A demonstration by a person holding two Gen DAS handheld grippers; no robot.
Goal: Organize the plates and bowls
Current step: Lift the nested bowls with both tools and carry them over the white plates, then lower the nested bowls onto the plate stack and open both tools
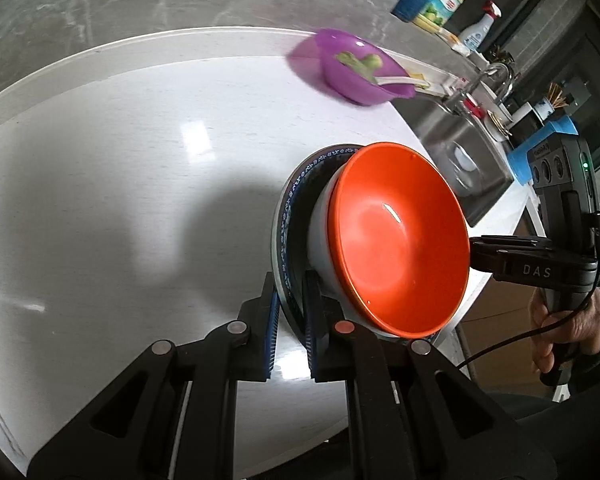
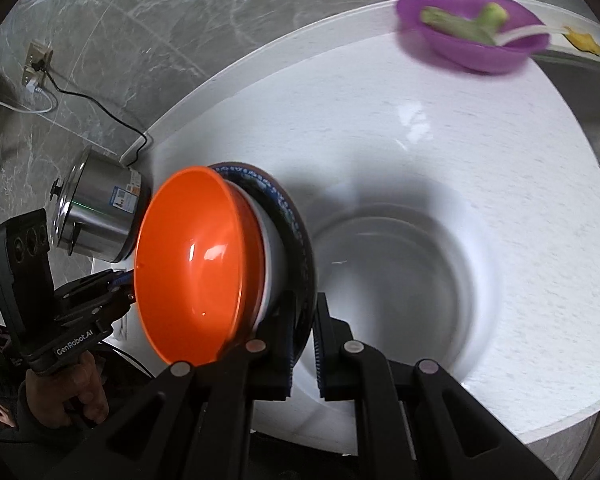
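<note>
Stacked dishes held above the table
The blue-patterned plate (image 1: pixel 286 216) bearing the orange bowl (image 1: pixel 396 240) is clamped at opposite rims by left tongs (image 1: pixel 290 316) and right tongs (image 2: pixel 304 320).

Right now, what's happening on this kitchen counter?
A person holds a gripper in each hand, and both are shut on the rim of a blue patterned plate at opposite sides. The left gripper and right gripper carry it above the white counter with an orange bowl stacked on it. A purple bowl with leftovers sits near the sink.
</note>
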